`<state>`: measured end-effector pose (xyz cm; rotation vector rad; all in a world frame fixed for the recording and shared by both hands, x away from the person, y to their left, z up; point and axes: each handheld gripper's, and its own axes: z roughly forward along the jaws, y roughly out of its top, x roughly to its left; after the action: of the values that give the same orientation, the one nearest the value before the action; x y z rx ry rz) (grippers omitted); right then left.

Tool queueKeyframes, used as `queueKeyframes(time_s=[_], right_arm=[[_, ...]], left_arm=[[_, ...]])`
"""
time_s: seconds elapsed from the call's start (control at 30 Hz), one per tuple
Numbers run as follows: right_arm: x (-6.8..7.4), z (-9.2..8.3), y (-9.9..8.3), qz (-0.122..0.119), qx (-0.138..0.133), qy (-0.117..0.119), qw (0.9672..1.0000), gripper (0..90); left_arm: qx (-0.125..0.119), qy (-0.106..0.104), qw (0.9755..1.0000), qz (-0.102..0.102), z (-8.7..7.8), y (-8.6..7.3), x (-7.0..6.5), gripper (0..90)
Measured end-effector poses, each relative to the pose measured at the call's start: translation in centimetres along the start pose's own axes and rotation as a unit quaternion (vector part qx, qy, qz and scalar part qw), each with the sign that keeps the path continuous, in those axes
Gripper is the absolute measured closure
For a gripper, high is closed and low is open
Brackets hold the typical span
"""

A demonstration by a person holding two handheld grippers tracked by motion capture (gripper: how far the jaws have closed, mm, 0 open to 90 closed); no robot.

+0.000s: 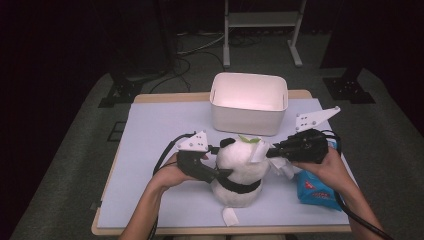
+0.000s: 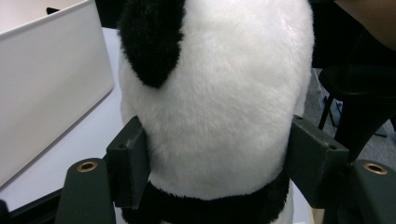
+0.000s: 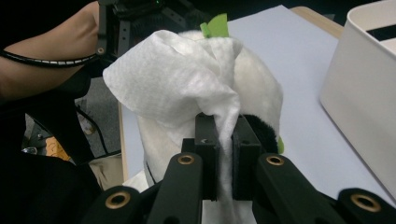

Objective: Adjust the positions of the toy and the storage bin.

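Item, lower centre of the high view: plush panda, white with black ears and a black band round its base, upright on the pale mat near the front edge. A white tag lies at its foot; no print legible on it.

Item, lower left of the high view: left forearm entering from the bottom edge, hand wrapped round the left gripper, which lies roughly level and points right into the panda's flank. In the left gripper view its jaws stand wide on either side of the panda, pads against the fur just above the black band.

Item, lower right of the high view: right forearm coming in from the bottom corner, hand on top of the right gripper, pointing left at the panda's head. In the right gripper view the jaws are pinched narrow on a white wipe, which is draped over the head.

Item, right of the panda: blue packet, lying flat by the right wrist; red and white print, unreadable.

Item, upper centre: white bin, unmarked, at the mat's far edge.
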<state>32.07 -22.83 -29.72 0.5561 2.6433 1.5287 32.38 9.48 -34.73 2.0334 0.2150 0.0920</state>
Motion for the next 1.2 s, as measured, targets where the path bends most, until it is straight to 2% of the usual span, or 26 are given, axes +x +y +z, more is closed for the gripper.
queueKeyframes(time_s=[0.13, 0.3, 0.63, 0.73, 0.97, 1.2], right_arm=[[0.2, -0.2, 0.6, -0.003, -0.010, 0.005, 0.9999, 83.4], [0.3, -0.3, 1.4, -0.011, -0.012, -0.002, 0.9999, 83.1], [-1.0, -1.3, -0.5, 0.016, -0.005, -0.023, 0.9996, 83.1], [-1.4, -1.8, -0.5, 0.021, -0.011, -0.028, 0.9993, 83.1], [-1.4, -1.4, 0.3, 0.016, -0.003, -0.017, 0.9997, 82.7], [-2.5, -1.1, -1.6, 0.044, 0.006, -0.021, 0.9988, 82.7]], left_arm=[[0.002, -0.003, 0.9999, 0.012, 0.0, 0.2, -0.2, 31.1], [0.003, -0.004, 0.9999, 0.014, 0.1, 0.3, -0.3, 31.5], [0.000, -0.007, 0.9998, 0.017, -0.1, 0.1, -0.3, 31.6], [0.003, -0.010, 0.9996, 0.025, -0.1, 0.3, -0.4, 31.6], [0.002, -0.016, 0.9993, 0.035, -0.2, 0.3, -0.6, 32.2], [-0.005, -0.014, 0.9996, 0.026, -0.5, -0.2, -0.4, 32.2]])
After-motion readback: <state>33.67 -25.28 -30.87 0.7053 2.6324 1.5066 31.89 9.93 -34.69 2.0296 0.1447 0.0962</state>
